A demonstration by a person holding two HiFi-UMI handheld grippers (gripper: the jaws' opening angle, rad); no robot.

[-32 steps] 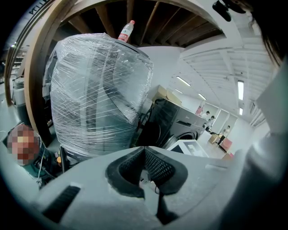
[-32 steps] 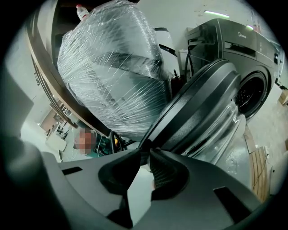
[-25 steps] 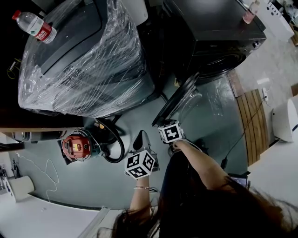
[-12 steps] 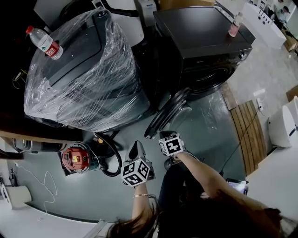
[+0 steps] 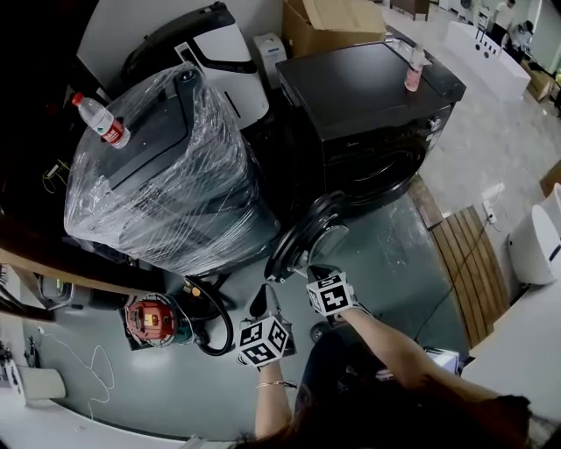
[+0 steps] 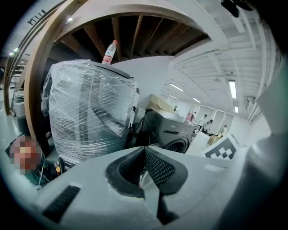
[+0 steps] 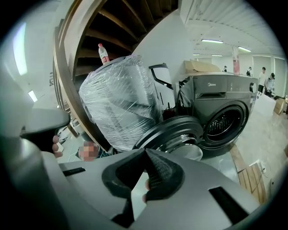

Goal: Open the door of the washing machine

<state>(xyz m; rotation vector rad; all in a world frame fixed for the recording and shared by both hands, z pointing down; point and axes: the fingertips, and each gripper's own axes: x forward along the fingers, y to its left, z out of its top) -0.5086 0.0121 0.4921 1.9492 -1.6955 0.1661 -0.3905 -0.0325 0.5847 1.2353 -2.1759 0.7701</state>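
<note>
Standing swung wide open, the door (image 5: 302, 237) sits left of the drum opening (image 7: 222, 123) on the black front-loading washing machine (image 5: 377, 105). Right gripper (image 7: 145, 152): jaws pressed together, nothing between them, near the door's lower edge. Left gripper (image 6: 144, 150): jaws pressed together, nothing between them, just beside the right gripper.

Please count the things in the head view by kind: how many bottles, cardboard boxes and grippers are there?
Bottles: 2 (red-labelled bottle, pink bottle)
Cardboard box: 1
Grippers: 2 (left gripper, right gripper)
Total: 5
</note>
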